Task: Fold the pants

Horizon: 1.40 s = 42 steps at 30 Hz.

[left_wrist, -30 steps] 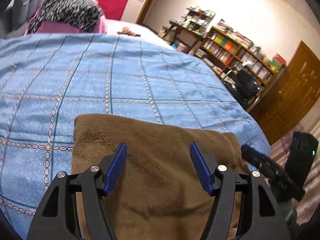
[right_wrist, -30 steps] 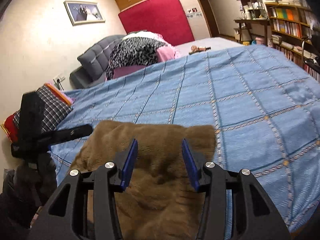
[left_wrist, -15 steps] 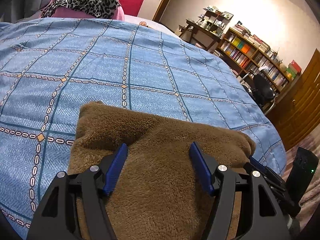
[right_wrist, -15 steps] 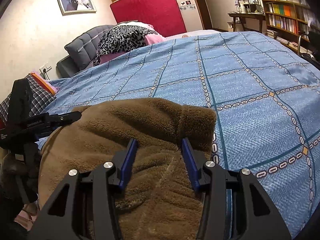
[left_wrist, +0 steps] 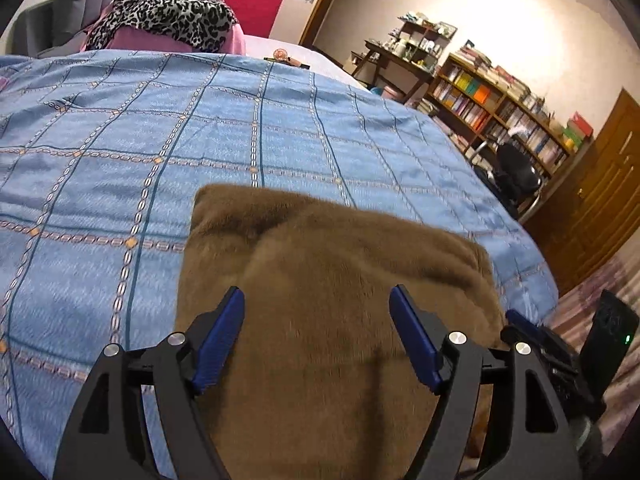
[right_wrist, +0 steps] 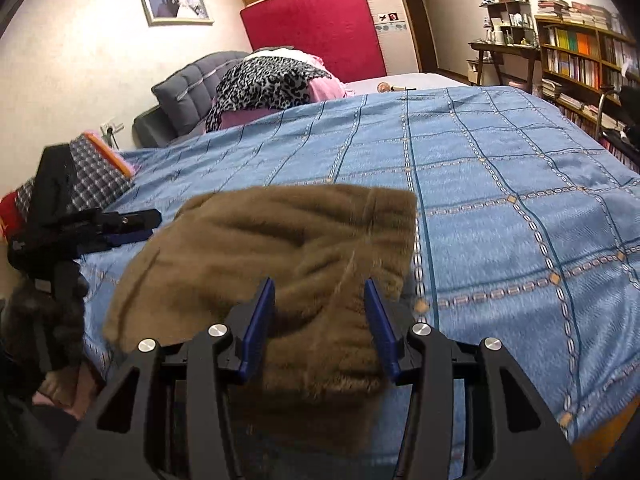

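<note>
The brown fleece pants (left_wrist: 332, 280) lie folded into a thick rectangle on the blue checked bedspread (left_wrist: 120, 152), near the bed's front edge. My left gripper (left_wrist: 316, 332) is open and empty, just above the near part of the pants. My right gripper (right_wrist: 320, 320) is open and empty over the pants' right end (right_wrist: 280, 248). In the left wrist view the right gripper (left_wrist: 560, 356) shows at the pants' right side. In the right wrist view the left gripper (right_wrist: 80, 228) shows at their left side.
A leopard-print and pink bedding pile (right_wrist: 268, 84) sits against the grey headboard (right_wrist: 188, 88). A checked pillow (right_wrist: 92, 168) lies at the bed's left. Bookshelves (left_wrist: 500, 112), a desk chair (left_wrist: 516, 172) and a wooden door (left_wrist: 600, 208) stand beyond the bed's right edge.
Both grippers have lifted and drawn back from the pants, so more bedspread shows beyond the fold. Both stay open; the pants lie as before.
</note>
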Each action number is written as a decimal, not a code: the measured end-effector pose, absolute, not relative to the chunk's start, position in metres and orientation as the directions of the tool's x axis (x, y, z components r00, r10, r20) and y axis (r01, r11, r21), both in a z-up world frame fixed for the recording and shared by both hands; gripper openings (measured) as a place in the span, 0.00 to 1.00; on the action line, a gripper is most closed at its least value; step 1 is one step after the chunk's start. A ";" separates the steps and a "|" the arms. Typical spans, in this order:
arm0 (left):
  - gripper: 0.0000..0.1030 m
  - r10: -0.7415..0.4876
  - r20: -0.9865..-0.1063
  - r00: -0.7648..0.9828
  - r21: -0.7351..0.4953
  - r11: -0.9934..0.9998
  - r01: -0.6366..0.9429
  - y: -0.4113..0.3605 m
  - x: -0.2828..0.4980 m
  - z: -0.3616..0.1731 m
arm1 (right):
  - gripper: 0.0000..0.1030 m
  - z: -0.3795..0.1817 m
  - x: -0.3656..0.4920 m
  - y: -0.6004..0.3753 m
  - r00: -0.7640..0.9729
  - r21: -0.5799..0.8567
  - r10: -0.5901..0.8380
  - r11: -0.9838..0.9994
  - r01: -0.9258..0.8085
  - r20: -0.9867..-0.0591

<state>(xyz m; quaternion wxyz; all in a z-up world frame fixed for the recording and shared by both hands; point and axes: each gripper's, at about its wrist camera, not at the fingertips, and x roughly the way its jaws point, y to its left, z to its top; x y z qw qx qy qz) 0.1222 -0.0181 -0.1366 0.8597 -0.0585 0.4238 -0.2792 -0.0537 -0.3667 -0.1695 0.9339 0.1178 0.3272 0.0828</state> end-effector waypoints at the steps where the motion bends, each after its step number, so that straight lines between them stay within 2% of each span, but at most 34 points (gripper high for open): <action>1: 0.72 -0.523 -0.701 0.485 -0.325 0.840 0.435 -0.017 0.118 -0.138 | 0.47 -0.173 -0.055 -0.366 0.768 0.269 0.230 0.960 -0.078 -0.597; 9: 0.73 -0.494 -0.723 0.482 -0.284 0.849 0.445 -0.016 0.111 -0.166 | 0.47 -0.199 -0.051 -0.363 0.750 0.244 0.214 0.967 -0.073 -0.626; 17: 0.80 -0.504 -0.729 0.463 -0.314 0.848 0.428 -0.012 0.113 -0.156 | 0.47 -0.181 -0.052 -0.374 0.753 0.299 0.244 0.952 -0.065 -0.611; 19: 0.82 -0.507 -0.721 0.473 -0.332 0.851 0.406 -0.005 0.115 -0.148 | 0.52 -0.174 -0.051 -0.387 0.754 0.377 0.279 0.925 -0.045 -0.595; 20: 0.82 -0.505 -0.714 0.484 -0.337 0.855 0.395 -0.001 0.117 -0.144 | 0.60 -0.173 -0.049 -0.394 0.753 0.411 0.288 0.911 -0.025 -0.591; 21: 0.82 -0.502 -0.711 0.494 -0.338 0.858 0.386 0.002 0.119 -0.140 | 0.61 -0.173 -0.048 -0.399 0.754 0.433 0.293 0.901 -0.012 -0.588; 25: 0.86 -0.479 -0.718 0.505 -0.338 0.874 0.348 0.015 0.134 -0.137 | 0.62 -0.181 -0.038 -0.415 0.730 0.505 0.325 0.863 0.032 -0.602; 27: 0.86 -0.474 -0.741 0.475 -0.351 0.877 0.328 0.019 0.144 -0.141 | 0.69 -0.185 -0.033 -0.419 0.717 0.545 0.359 0.837 0.034 -0.597; 30: 0.86 -0.481 -0.768 0.422 -0.382 0.874 0.301 0.023 0.155 -0.153 | 0.72 -0.191 -0.025 -0.427 0.705 0.593 0.395 0.804 0.046 -0.589; 34: 0.86 -0.522 -0.773 0.360 -0.438 0.850 0.292 0.027 0.163 -0.166 | 0.73 -0.206 -0.011 -0.436 0.658 0.652 0.465 0.757 0.052 -0.593; 40: 0.86 -0.585 -0.757 0.290 -0.519 0.809 0.278 0.034 0.174 -0.179 | 0.81 -0.223 0.003 -0.440 0.597 0.684 0.526 0.727 0.052 -0.605; 42: 0.91 -0.590 -0.760 0.274 -0.523 0.804 0.282 0.033 0.175 -0.181 | 0.84 -0.225 0.006 -0.439 0.587 0.691 0.539 0.722 0.048 -0.604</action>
